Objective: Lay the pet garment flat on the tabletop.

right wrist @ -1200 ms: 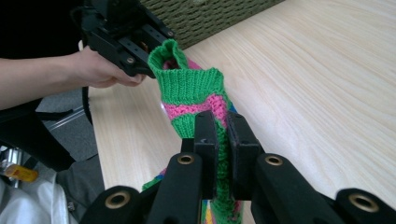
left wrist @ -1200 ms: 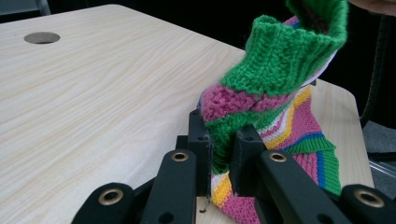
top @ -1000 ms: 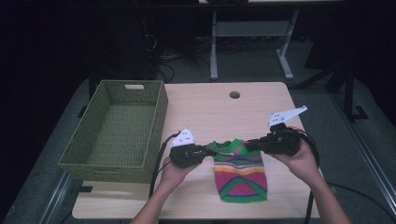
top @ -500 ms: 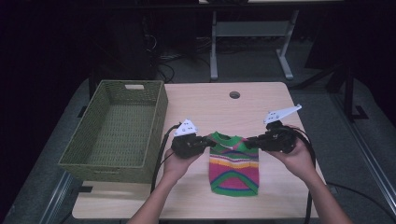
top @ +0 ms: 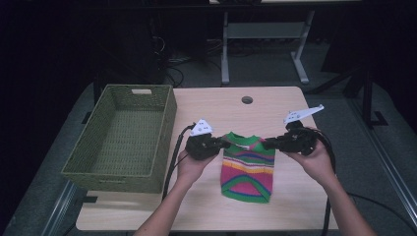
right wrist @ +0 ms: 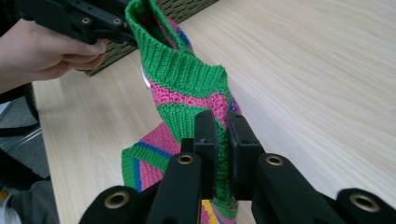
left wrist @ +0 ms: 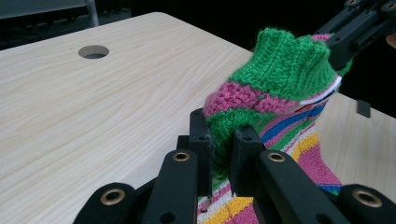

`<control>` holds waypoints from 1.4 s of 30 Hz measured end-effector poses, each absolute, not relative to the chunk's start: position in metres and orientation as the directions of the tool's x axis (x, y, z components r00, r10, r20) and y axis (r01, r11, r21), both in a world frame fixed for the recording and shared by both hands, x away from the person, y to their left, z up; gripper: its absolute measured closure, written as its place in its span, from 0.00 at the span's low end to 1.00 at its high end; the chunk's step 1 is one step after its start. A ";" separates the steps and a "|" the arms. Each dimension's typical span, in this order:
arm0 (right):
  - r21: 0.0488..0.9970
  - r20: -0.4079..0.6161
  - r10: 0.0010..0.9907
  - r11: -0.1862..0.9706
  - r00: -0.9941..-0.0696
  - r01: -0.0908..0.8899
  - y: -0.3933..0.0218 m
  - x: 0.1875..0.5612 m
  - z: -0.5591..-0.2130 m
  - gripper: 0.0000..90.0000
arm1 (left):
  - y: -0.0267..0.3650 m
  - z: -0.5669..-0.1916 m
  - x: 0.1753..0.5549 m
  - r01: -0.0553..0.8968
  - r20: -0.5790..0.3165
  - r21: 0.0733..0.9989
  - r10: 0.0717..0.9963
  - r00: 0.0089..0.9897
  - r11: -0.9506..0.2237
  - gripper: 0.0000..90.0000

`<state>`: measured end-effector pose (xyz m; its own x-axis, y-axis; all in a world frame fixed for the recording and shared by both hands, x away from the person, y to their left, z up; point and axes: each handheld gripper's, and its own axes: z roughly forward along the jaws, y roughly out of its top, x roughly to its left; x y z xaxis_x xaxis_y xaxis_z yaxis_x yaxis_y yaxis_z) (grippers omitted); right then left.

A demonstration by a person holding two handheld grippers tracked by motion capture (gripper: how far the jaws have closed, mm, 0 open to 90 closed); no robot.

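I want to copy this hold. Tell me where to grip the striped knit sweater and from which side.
Grip the striped knit sweater at its two shoulders, beside the green collar, one from each side. The left gripper and right gripper do so, jaws level, and it hangs flat.
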<state>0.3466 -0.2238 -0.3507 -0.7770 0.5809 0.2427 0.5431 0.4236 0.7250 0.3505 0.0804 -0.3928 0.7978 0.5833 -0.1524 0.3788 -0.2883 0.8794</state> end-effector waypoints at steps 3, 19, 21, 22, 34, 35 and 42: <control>0.720 0.247 0.593 0.417 -0.766 0.555 -0.224 0.355 -0.351 0.93 | 0.081 -0.394 0.355 0.387 -0.158 0.878 0.594 0.789 -0.280 0.91; 0.693 0.243 0.650 0.403 -0.720 0.597 -0.222 0.382 -0.361 0.92 | 0.079 -0.399 0.373 0.430 -0.161 0.855 0.639 0.752 -0.291 0.90; 0.691 0.246 0.659 0.394 -0.711 0.605 -0.223 0.384 -0.362 0.92 | 0.077 -0.398 0.376 0.424 -0.154 0.858 0.642 0.751 -0.290 0.90; 0.691 0.246 0.659 0.394 -0.711 0.605 -0.223 0.384 -0.362 0.92 | 0.077 -0.398 0.376 0.424 -0.154 0.858 0.642 0.751 -0.290 0.90; 0.700 0.241 0.753 0.302 -0.612 0.647 -0.226 0.423 -0.366 0.66 | 0.074 -0.405 0.390 0.459 -0.146 0.854 0.734 0.663 -0.244 0.63; 0.703 0.233 0.758 0.302 -0.610 0.643 -0.229 0.426 -0.365 0.62 | 0.076 -0.405 0.388 0.458 -0.151 0.857 0.734 0.663 -0.237 0.62; 0.694 0.247 0.753 0.302 -0.610 0.653 -0.235 0.413 -0.367 0.58 | 0.077 -0.403 0.383 0.464 -0.163 0.855 0.726 0.668 -0.234 0.56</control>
